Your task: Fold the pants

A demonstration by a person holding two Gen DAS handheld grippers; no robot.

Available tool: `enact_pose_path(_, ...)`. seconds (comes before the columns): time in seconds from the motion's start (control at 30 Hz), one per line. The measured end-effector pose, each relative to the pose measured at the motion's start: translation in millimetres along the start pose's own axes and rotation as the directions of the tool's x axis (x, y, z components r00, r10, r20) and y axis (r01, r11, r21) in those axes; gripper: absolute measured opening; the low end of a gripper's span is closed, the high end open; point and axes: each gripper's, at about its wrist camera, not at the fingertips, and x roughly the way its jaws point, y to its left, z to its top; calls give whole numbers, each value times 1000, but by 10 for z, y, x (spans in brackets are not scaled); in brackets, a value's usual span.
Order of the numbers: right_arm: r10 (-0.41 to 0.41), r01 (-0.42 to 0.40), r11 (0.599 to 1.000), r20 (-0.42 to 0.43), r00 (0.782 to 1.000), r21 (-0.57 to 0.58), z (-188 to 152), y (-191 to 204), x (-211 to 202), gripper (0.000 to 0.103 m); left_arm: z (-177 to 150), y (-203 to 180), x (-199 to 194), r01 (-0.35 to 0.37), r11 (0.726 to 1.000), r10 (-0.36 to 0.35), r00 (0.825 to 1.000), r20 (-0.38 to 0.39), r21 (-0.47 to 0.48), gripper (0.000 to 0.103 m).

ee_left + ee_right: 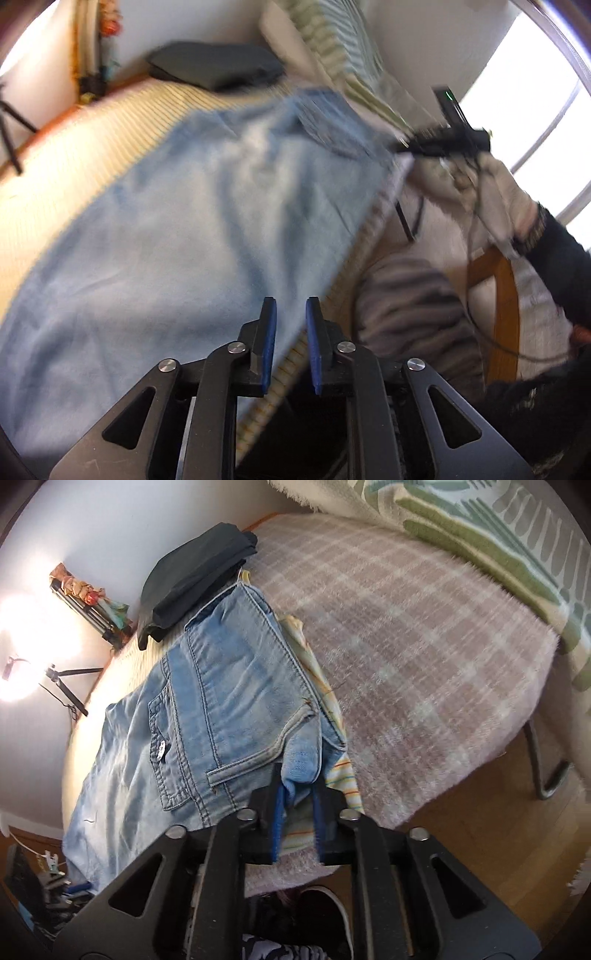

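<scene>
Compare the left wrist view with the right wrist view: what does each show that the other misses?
Only the left wrist view shows the right gripper from outside, at the far edge of the jeans, and the left gripper with its jaws apart and nothing between them. Only the right wrist view shows the back pocket, the pink checked blanket, the lamp, and denim pinched between the right gripper's pads. Both show the jeans spread on the bed and the folded dark garment behind them.

One pair of jeans [207, 716], one dark folded garment [192, 583] (far end), two grippers.
</scene>
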Motion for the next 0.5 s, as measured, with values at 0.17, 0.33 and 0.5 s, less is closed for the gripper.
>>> enact_pose_path(0.17,-57,72,992,131,990,-108,155,280,-442,20,161,143,134,-73,997,75,996,47,-26,15)
enact_pose_path(0.33,107,-66,941,109,988,-331,439,954,-501,30,195,200,517,-108,994,108,994,4,-19,15)
enact_pose_path(0.5,188,-158,831,3,982,-534,650,1762,-114,37,144,245,709,-144,989,144,989,-24,-12,15)
